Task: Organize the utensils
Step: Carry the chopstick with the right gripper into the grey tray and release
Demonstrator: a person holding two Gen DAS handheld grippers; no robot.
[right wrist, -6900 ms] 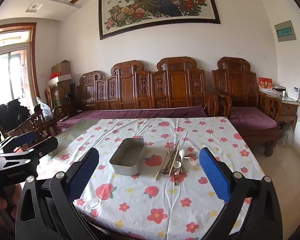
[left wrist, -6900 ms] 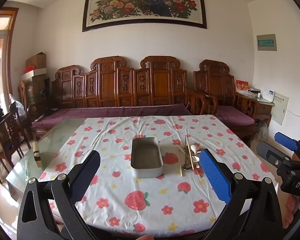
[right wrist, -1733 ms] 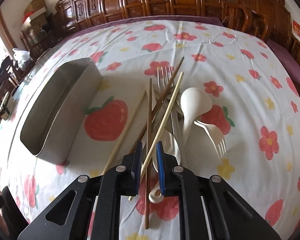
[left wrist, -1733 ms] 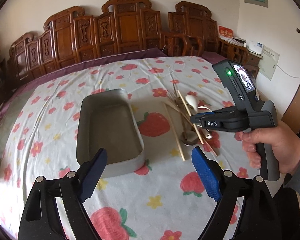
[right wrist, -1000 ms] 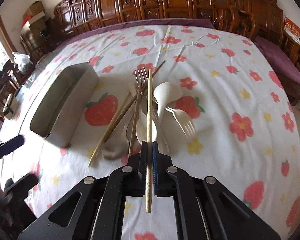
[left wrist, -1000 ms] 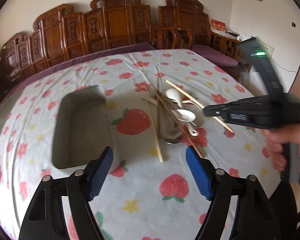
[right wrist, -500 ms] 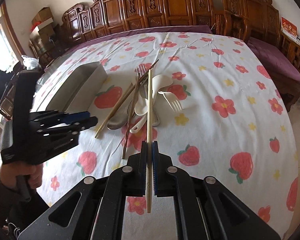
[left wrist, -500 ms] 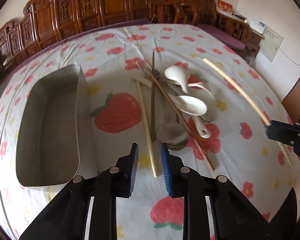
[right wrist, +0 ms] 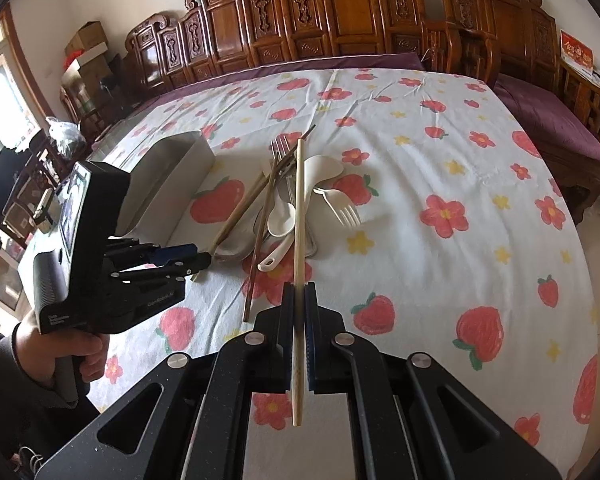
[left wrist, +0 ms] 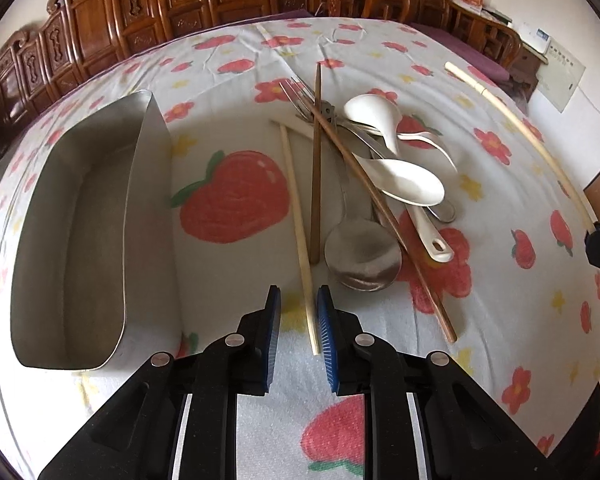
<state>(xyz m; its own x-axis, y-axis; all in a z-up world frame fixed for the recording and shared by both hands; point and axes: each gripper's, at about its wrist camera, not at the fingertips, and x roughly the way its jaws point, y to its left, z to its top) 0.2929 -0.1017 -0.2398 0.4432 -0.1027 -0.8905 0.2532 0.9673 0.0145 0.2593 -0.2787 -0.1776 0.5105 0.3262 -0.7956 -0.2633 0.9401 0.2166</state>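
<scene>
Since half a second back the left gripper point(left wrist: 298, 322) dropped lower, jaws narrow around the pale chopstick point(left wrist: 298, 224) lying right of the tin point(left wrist: 140, 184), not clamped yet. Right gripper point(right wrist: 299, 320) is pinching its mate point(right wrist: 299, 216) in the air. Tin looks empty, so basically nothing's sorted. Pile right of the tin: two dark chopsticks, two white spoons, one metal spoon, two forks, I think.

The left wrist camera looked steeply down from close above the tablecloth point(left wrist: 236, 92) at the utensil pile point(left wrist: 364, 184), while the right wrist camera sat higher and farther back, facing the carved bench point(right wrist: 340, 12), both sharing pile point(right wrist: 288, 208) and metal tray point(left wrist: 80, 220).
</scene>
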